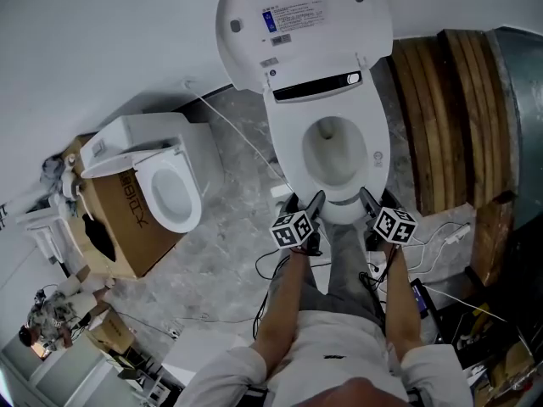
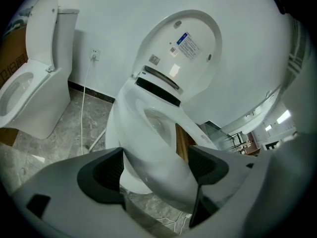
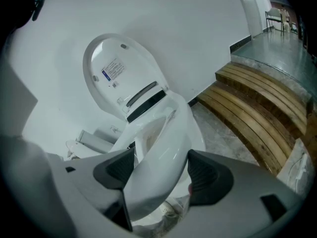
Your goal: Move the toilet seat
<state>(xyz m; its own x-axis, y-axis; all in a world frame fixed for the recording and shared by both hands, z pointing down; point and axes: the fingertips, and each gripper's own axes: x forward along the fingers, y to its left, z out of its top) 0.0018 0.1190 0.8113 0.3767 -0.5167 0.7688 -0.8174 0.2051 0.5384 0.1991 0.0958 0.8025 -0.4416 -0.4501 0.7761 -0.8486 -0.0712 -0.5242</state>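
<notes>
A white toilet stands in front of me with its lid [image 1: 304,28] raised against the wall and its seat [image 1: 335,113] lying flat on the bowl. My left gripper [image 1: 312,203] is at the bowl's front left and my right gripper [image 1: 369,200] at its front right, both open. In the left gripper view the open left gripper [image 2: 154,165] frames the bowl's front, with the seat [image 2: 173,135] and lid [image 2: 183,48] beyond. The right gripper [image 3: 161,170] likewise stands open around the seat's front rim [image 3: 173,133], below the lid [image 3: 116,71]. Neither gripper holds anything.
A second white toilet [image 1: 165,181] sits on a cardboard box [image 1: 119,219] to the left. Curved wooden steps [image 1: 450,117] rise to the right. A power cord [image 1: 237,134] crosses the marble floor and loose cables [image 1: 441,240] lie by my feet.
</notes>
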